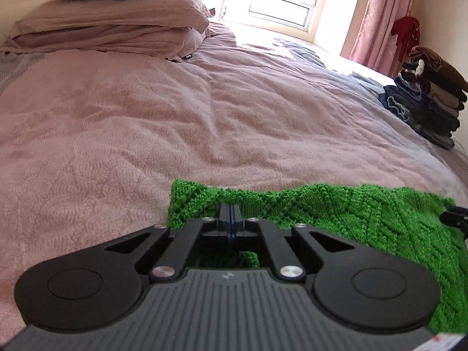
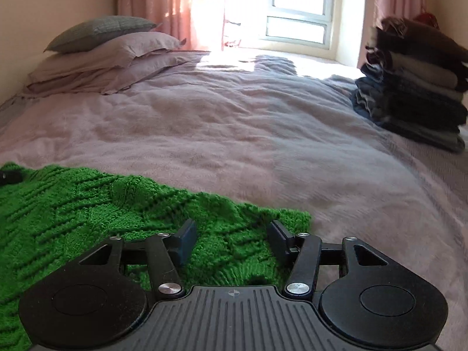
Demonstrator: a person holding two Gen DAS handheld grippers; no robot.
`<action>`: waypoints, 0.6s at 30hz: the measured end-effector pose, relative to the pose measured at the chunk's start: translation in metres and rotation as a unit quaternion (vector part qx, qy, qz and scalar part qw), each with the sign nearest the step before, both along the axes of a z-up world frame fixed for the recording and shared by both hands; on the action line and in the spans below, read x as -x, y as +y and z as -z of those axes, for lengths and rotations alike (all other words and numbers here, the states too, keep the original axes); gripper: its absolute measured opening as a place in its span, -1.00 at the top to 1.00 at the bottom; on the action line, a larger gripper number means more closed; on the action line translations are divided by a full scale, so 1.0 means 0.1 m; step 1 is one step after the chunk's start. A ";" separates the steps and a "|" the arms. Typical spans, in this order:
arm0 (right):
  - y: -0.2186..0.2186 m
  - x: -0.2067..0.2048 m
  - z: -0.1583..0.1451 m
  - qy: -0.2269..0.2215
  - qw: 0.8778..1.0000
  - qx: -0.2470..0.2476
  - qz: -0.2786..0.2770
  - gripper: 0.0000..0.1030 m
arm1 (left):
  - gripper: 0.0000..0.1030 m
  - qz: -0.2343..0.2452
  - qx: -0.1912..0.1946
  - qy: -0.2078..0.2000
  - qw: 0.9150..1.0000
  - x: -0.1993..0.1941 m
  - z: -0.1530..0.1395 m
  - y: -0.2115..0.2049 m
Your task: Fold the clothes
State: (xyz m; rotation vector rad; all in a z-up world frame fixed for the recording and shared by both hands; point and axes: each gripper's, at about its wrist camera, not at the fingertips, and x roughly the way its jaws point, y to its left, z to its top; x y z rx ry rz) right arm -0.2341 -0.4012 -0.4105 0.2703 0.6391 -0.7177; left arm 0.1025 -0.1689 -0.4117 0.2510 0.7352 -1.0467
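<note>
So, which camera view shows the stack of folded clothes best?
The left wrist view: the stack of folded clothes appears sharp there, with separate layers visible, though the right edge cuts it. In the right wrist view the stack looks bigger but blurred.

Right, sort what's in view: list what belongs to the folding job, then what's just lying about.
For the job:
green knitted garment
left claw, shut
right claw, open above the garment
stack of folded clothes

Lying about:
pillows
pink bedcover
curtains
</note>
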 end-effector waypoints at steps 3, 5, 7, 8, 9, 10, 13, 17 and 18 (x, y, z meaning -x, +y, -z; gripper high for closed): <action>0.29 0.13 -0.22 0.000 1.000 0.017 0.011 0.01 | 0.85 0.005 -0.003 -0.023 1.000 0.24 -0.18 0.14; 0.57 0.26 -0.35 -0.020 1.000 0.015 -0.004 0.01 | 0.68 0.017 -0.010 -0.039 0.999 0.47 -0.29 0.29; 0.85 0.37 -0.41 -0.032 0.999 0.010 -0.027 0.01 | 0.67 0.036 -0.016 -0.048 0.998 0.74 -0.38 0.49; 1.00 0.41 -0.42 -0.030 0.999 0.008 -0.041 0.01 | 0.67 0.044 -0.018 -0.047 0.998 0.85 -0.40 0.58; 1.17 0.43 -0.41 -0.025 0.998 0.006 -0.050 0.01 | 0.67 0.052 -0.020 -0.044 0.997 0.99 -0.43 0.69; 1.28 0.47 -0.39 -0.023 0.998 0.002 -0.056 0.01 | 0.67 0.059 -0.021 -0.039 0.997 1.09 -0.43 0.79; 1.53 0.60 -0.30 -0.022 0.998 -0.022 -0.058 0.01 | 0.66 0.067 -0.024 -0.015 0.997 1.32 -0.38 1.05; 1.61 0.65 0.04 0.014 0.997 -0.056 -0.045 0.01 | 0.65 0.058 -0.046 -0.015 0.997 1.47 -0.19 1.23; 1.62 0.67 0.10 0.014 0.997 -0.055 -0.043 0.01 | 0.65 0.054 -0.048 -0.016 0.997 1.49 -0.18 1.24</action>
